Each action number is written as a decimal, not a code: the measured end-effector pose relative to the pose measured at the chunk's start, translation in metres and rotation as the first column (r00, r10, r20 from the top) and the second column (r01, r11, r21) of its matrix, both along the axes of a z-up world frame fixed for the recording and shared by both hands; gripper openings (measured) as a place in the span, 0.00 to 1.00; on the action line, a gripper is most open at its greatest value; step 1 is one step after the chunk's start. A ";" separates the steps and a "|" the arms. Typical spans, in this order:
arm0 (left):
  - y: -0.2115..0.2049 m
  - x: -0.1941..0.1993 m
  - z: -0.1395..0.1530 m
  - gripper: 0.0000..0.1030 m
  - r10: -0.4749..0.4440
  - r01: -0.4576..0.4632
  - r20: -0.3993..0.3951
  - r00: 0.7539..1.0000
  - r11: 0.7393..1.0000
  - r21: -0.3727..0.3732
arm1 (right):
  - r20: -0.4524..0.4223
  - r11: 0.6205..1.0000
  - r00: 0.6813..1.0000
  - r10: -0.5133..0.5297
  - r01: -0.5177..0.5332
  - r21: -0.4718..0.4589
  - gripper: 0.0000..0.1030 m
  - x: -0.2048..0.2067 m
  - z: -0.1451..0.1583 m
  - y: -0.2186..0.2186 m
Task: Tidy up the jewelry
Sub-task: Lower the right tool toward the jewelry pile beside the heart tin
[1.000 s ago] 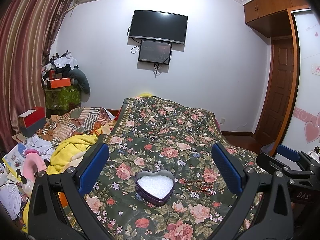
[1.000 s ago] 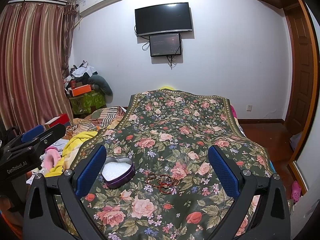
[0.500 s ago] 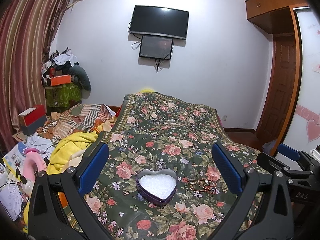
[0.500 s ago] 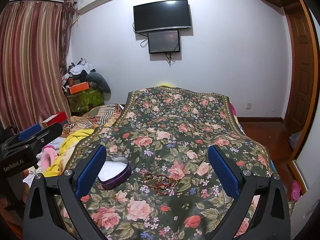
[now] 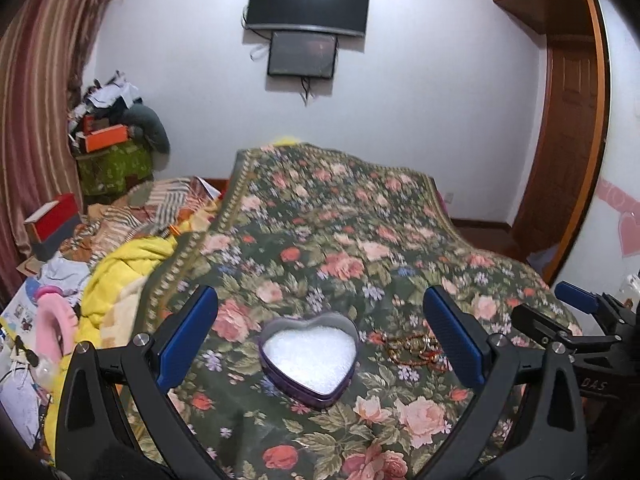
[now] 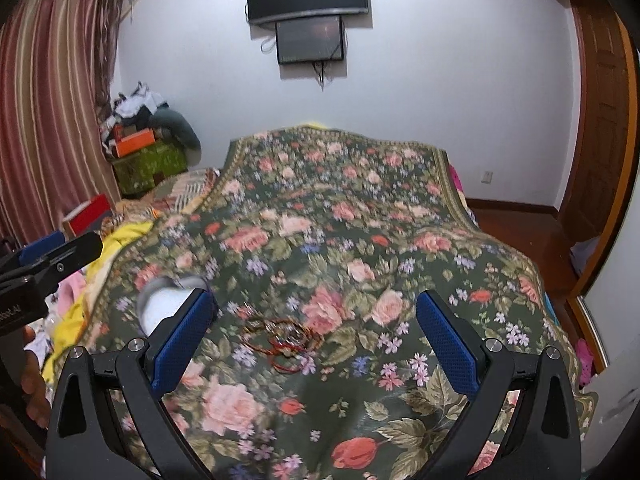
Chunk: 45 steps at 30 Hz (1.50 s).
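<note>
Nothing sorted yet, I judge. My left gripper and right gripper both gape, empty. Tangled bracelets lie on the floral bedspread, just beside the empty heart tin.

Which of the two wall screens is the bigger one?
The upper black TV; it is wider than the smaller screen mounted directly beneath it.

heart box: glossy metal, white grainy fill | bedspread: matt floral cloth | door: wood
</note>
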<state>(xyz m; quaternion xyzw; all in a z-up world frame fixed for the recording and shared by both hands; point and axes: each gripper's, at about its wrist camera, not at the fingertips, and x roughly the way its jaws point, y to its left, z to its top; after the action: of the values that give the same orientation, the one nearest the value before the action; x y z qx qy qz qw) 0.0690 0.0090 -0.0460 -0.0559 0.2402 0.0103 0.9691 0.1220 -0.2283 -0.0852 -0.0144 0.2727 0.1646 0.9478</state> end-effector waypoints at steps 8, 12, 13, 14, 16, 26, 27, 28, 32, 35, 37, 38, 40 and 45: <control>-0.010 0.030 -0.039 1.00 -0.060 0.060 -0.140 0.988 0.998 0.000 | -0.146 0.996 0.988 0.059 -0.068 -0.059 0.97 0.022 -0.036 -0.002; -0.013 0.038 -0.055 1.00 -0.099 0.095 -0.205 0.974 0.995 -0.031 | -0.225 0.992 0.969 0.099 -0.114 -0.057 0.88 0.032 -0.048 -0.002; -0.015 0.039 -0.058 1.00 -0.105 0.101 -0.213 0.971 0.994 -0.028 | -0.240 0.990 0.964 0.110 -0.127 -0.056 0.84 0.034 -0.050 -0.002; -0.018 0.040 -0.060 1.00 -0.113 0.110 -0.221 0.969 0.994 -0.022 | -0.257 0.988 0.958 0.126 -0.145 -0.054 0.80 0.035 -0.053 0.000; -0.022 0.042 -0.062 1.00 -0.120 0.122 -0.225 0.967 0.993 -0.003 | -0.286 0.981 0.944 0.161 -0.185 -0.057 0.74 0.037 -0.057 0.004; -0.037 0.040 -0.058 0.92 -0.197 0.209 -0.221 0.955 0.978 0.029 | -0.387 0.946 0.883 0.266 -0.316 -0.072 0.47 0.047 -0.069 0.025; -0.038 0.040 -0.058 0.90 -0.203 0.215 -0.225 0.953 0.976 0.027 | -0.394 0.943 0.878 0.271 -0.324 -0.072 0.46 0.047 -0.069 0.026; -0.039 0.040 -0.059 0.89 -0.209 0.221 -0.229 0.951 0.975 0.024 | -0.400 0.941 0.874 0.274 -0.329 -0.075 0.44 0.049 -0.070 0.027; -0.040 0.042 -0.061 0.81 -0.234 0.241 -0.244 0.941 0.971 0.001 | -0.423 0.933 0.863 0.277 -0.347 -0.097 0.30 0.055 -0.075 0.033; -0.040 0.043 -0.062 0.76 -0.246 0.251 -0.254 0.935 0.968 -0.015 | -0.434 0.929 0.857 0.277 -0.355 -0.108 0.25 0.057 -0.079 0.037; -0.039 0.044 -0.063 0.75 -0.250 0.252 -0.257 0.933 0.967 -0.024 | -0.444 0.926 0.852 0.279 -0.360 -0.110 0.22 0.059 -0.082 0.039; -0.039 0.044 -0.063 0.75 -0.251 0.252 -0.258 0.933 0.967 -0.027 | -0.446 0.926 0.851 0.277 -0.360 -0.113 0.18 0.059 -0.084 0.040; -0.039 0.044 -0.064 0.74 -0.252 0.253 -0.259 0.932 0.967 -0.030 | -0.447 0.926 0.851 0.274 -0.359 -0.117 0.15 0.060 -0.085 0.041; -0.040 0.045 -0.065 0.74 -0.261 0.261 -0.265 0.928 0.965 -0.036 | -0.441 0.933 0.856 0.271 -0.346 -0.099 0.07 0.060 -0.085 0.037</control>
<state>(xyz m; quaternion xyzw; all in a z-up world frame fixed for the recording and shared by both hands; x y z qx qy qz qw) 0.1136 -0.0313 -0.1107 -0.0219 0.3739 -0.1112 0.9205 0.1822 -0.1915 -0.1701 -0.1053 0.4776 0.2896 0.8228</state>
